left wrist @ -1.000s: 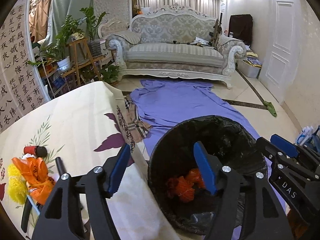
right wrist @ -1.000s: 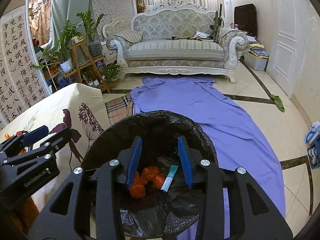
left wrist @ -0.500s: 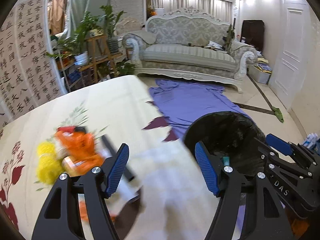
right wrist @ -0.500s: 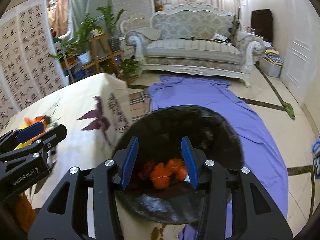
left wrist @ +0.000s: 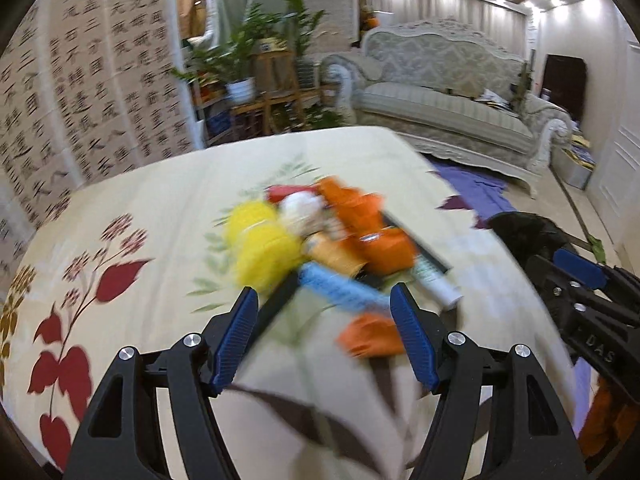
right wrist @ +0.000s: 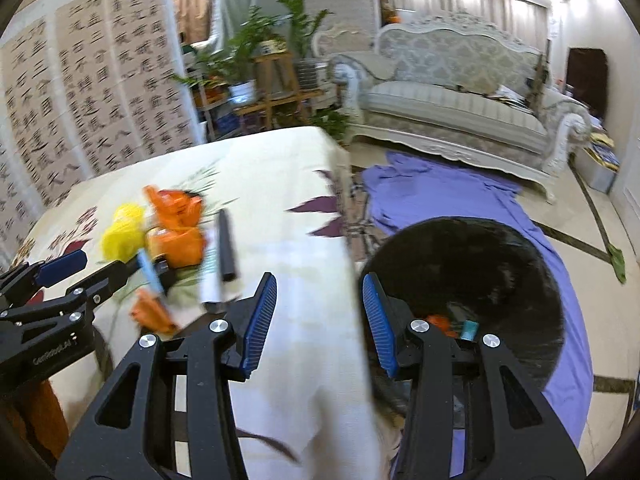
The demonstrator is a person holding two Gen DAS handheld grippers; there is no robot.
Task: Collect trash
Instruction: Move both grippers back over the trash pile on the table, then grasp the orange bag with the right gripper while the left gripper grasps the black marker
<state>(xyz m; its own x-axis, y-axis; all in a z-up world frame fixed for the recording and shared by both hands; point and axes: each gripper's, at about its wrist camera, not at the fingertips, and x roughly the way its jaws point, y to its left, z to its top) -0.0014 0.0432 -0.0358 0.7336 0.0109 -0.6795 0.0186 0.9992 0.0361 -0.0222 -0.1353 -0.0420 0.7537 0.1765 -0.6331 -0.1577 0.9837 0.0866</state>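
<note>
A blurred pile of trash lies on the floral tablecloth: yellow balls, orange wrappers, a blue strip, a white tube, a black stick and a small orange scrap. My left gripper hangs open just short of the pile, nothing between its pads. My right gripper is open and empty over the table's edge, with the black-lined bin to its right on the floor. Orange scraps and a teal tube lie inside the bin.
A purple sheet covers the floor between the bin and an ornate sofa. A wooden plant stand and a calligraphy screen stand behind the table. A white door is at the far right.
Both views have swung left, from above the bin to the table. The trash pile has come in front of my left gripper. My right gripper's jaws stand a little wider.
</note>
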